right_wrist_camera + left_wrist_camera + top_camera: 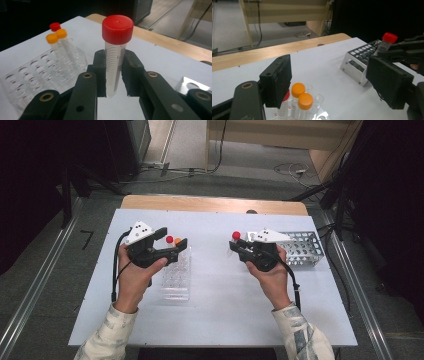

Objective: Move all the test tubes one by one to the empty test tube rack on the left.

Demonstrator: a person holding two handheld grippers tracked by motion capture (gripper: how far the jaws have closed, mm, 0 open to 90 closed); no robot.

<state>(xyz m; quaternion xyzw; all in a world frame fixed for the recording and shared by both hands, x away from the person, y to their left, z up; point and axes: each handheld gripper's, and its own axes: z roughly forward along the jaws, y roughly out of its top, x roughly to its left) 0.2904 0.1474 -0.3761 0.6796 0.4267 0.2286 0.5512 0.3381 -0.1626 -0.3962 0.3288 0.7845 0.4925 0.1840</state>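
White tabletop (215, 310) on a wooden bench, grey floor with loose cables behind, dark surroundings at both sides. Work in hand looks like moving capped tubes between two racks. Right gripper (239, 246) is clamped on a red-capped tube (115, 50), held upright above the table about midway between the racks; jaws pinch the clear body below the cap, pointed tip hanging free under the pads. Left gripper (172, 240) has its jaws spread wide with nothing between them, hovering just over the clear plastic rack (176, 277) at table left. That rack carries two orange-capped tubes (301, 100) and another red-capped one (55, 26) at its far end, most holes unfilled. Metal rack (302, 249) sits at table right, just beside the right hand; I can't make out any tubes in it. Judgement: one tube is in transit, not yet seated in either rack; direction of transfer can't be told from this alone, though the tube sits on the clear rack's side of the right hand. Left to do: carry it over a free hole, lower it straight, release. In the way: the left gripper's open jaws hang over the clear rack near the standing tubes, so a drop-off there could bump caps or the other gripper. Cables trail off both grippers toward the person, clear of the racks.
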